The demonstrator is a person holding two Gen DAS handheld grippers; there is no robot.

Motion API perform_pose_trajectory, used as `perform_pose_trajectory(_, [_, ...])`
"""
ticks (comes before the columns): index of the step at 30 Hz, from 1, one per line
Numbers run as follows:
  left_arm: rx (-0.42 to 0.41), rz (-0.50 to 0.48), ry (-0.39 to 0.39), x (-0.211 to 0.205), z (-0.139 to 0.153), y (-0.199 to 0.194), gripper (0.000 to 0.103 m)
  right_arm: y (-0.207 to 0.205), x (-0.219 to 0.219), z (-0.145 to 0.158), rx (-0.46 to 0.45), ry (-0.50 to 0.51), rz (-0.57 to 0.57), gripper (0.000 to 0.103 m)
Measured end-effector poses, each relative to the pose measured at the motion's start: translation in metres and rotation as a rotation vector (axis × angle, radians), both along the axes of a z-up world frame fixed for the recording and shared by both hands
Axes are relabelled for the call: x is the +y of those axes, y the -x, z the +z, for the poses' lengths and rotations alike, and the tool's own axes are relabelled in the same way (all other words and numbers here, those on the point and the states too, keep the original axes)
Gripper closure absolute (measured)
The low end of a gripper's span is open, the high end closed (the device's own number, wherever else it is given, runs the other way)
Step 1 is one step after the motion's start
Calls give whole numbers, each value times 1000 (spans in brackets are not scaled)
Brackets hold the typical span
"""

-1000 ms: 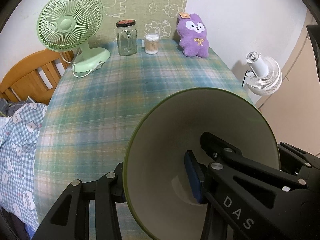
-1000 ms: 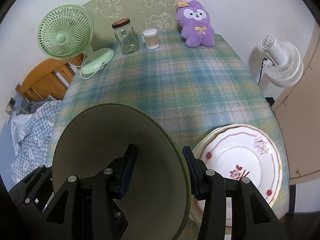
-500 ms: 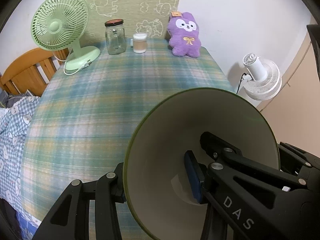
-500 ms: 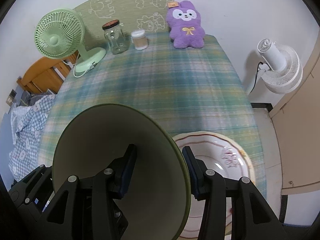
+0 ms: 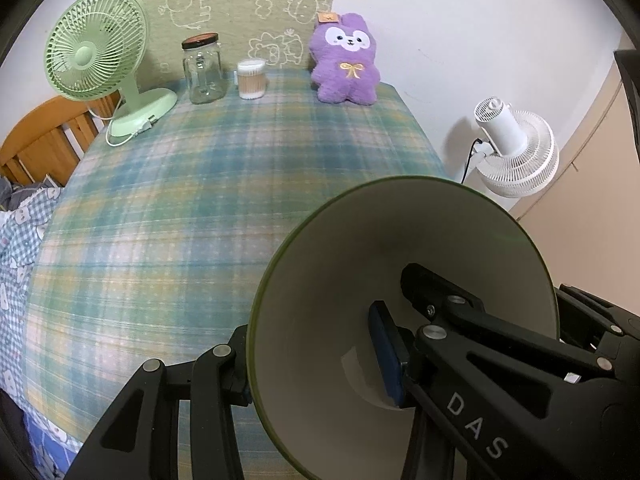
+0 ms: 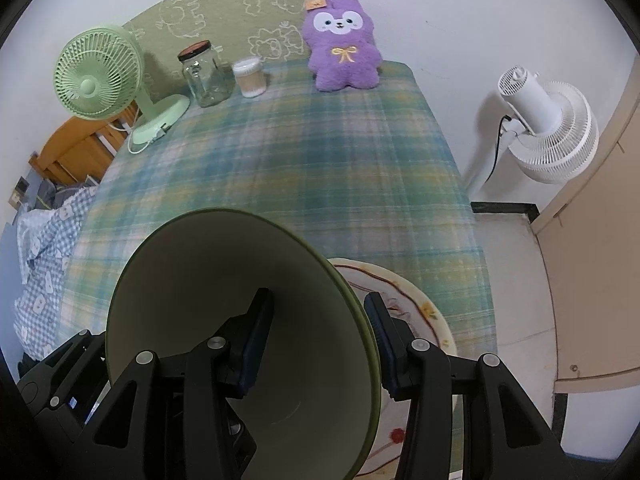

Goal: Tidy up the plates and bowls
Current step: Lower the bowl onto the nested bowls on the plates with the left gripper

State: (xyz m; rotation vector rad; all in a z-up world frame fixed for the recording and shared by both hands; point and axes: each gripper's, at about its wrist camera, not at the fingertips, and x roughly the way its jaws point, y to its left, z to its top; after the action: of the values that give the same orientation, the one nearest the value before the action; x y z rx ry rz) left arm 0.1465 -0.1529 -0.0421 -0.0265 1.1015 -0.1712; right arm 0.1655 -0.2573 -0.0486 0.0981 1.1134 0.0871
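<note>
Lettering on the left gripper (image 5: pixel 316 372) read "DAS", white on its black arm, and that was the only writing I could make out. A small orange tag sat on the purple plush toy (image 5: pixel 346 66), too small for me to read.

Both grippers pinched the same green-rimmed bowl (image 5: pixel 404 320): the left gripper clamped one side of its wall, one blue pad inside and one finger outside, and the right gripper (image 6: pixel 320 340) clamped the opposite side the same way. I held the bowl above the plaid tablecloth (image 5: pixel 208 184), next to the flowered plate (image 6: pixel 420 320) at the table's near right edge.

At the far edge stood a green fan (image 5: pixel 94 60), a glass jar (image 5: pixel 203 68) and a cotton swab tub (image 5: pixel 252 80), against a green animal-print sheet (image 5: pixel 248 12) on the white wall. A white fan (image 6: pixel 548 128) stood beyond the table.
</note>
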Motion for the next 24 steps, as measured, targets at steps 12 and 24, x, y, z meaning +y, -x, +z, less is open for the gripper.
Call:
perform_pose_trajectory(12, [53, 18, -4, -20, -22, 6, 56, 3, -21, -23, 53, -2, 11, 53])
perform_pose_trajectory(24, [39, 30, -15, -23, -26, 5, 57, -2, -23, -29, 52, -4, 25, 53])
